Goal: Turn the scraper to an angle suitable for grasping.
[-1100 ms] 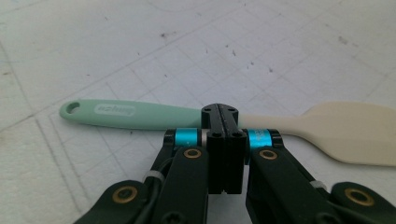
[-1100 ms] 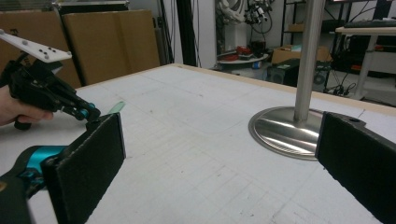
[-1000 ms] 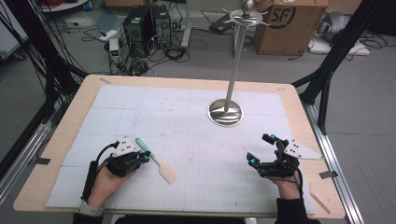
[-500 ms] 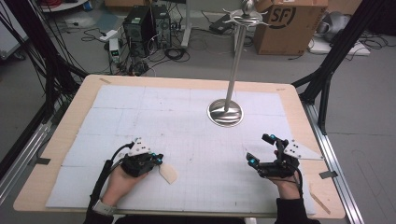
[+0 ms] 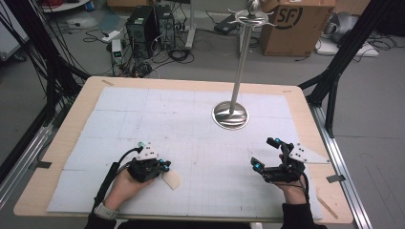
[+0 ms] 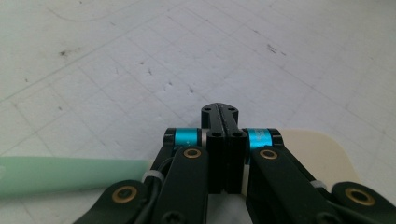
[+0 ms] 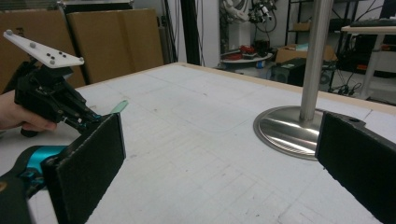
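A spatula lies flat on the white mat, its cream blade (image 5: 171, 179) toward the middle and its pale green handle (image 6: 70, 173) running the other way. My left gripper (image 5: 164, 166) sits low over its neck. In the left gripper view the gripper (image 6: 219, 111) has its jaws pressed together with nothing between them, and the blade (image 6: 322, 154) shows beneath on the right. My right gripper (image 5: 265, 153) rests on the mat at the right, open and empty. Its wide gap (image 7: 224, 172) frames bare mat.
A steel stand with a round base (image 5: 230, 115) and a tall pole rises at the mat's far middle, and its base (image 7: 287, 130) is close ahead in the right gripper view. The wooden table edge (image 5: 62, 138) borders the mat. Cables, computers and a cardboard box lie on the floor beyond.
My left hand has slid to the right and come down over the spatula's handle, covering most of it. The spatula has not shifted. The right gripper has stayed put.
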Action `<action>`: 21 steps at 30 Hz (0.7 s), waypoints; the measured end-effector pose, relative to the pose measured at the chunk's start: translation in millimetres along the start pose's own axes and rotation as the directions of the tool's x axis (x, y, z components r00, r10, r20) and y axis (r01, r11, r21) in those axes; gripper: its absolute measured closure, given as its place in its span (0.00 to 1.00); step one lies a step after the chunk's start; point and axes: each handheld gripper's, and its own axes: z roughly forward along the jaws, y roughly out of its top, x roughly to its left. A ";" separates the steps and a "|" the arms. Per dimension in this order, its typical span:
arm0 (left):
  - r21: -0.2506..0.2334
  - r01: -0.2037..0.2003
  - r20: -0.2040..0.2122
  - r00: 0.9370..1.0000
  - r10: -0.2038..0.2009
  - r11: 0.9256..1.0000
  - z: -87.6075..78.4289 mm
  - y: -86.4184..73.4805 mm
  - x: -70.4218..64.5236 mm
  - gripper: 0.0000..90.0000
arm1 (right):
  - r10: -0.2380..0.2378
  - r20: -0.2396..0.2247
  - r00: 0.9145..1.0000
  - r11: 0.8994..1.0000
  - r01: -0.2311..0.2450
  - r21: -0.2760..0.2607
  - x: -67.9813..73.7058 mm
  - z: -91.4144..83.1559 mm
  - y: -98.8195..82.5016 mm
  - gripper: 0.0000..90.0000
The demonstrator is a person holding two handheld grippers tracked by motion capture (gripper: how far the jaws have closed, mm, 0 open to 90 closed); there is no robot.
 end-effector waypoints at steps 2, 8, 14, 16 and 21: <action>0.027 -0.025 0.024 0.999 0.024 0.999 -9.0 -4.1 -2.1 1.00 | 0.002 0.001 1.000 1.000 -0.002 -0.003 -0.6 -0.3 0.0 0.01; 0.056 -0.045 0.064 0.997 0.041 0.997 -26.6 -15.0 -2.5 1.00 | 0.007 0.002 1.000 1.000 -0.007 -0.006 -0.8 -1.3 0.4 0.01; 0.056 -0.054 0.097 0.994 0.048 0.997 -35.5 -22.2 -0.1 1.00 | 0.004 0.000 1.000 1.000 -0.004 -0.009 -0.1 -0.7 0.4 0.01; 0.058 -0.057 0.099 0.994 0.051 0.997 -38.3 -23.9 0.2 1.00 | 0.003 0.000 1.000 1.000 -0.003 -0.008 -0.3 -1.0 0.5 0.01; 0.046 -0.091 0.098 0.991 0.086 0.995 -50.3 -33.5 2.1 1.00 | 0.005 0.001 1.000 1.000 -0.005 -0.013 -0.7 -1.9 0.8 0.01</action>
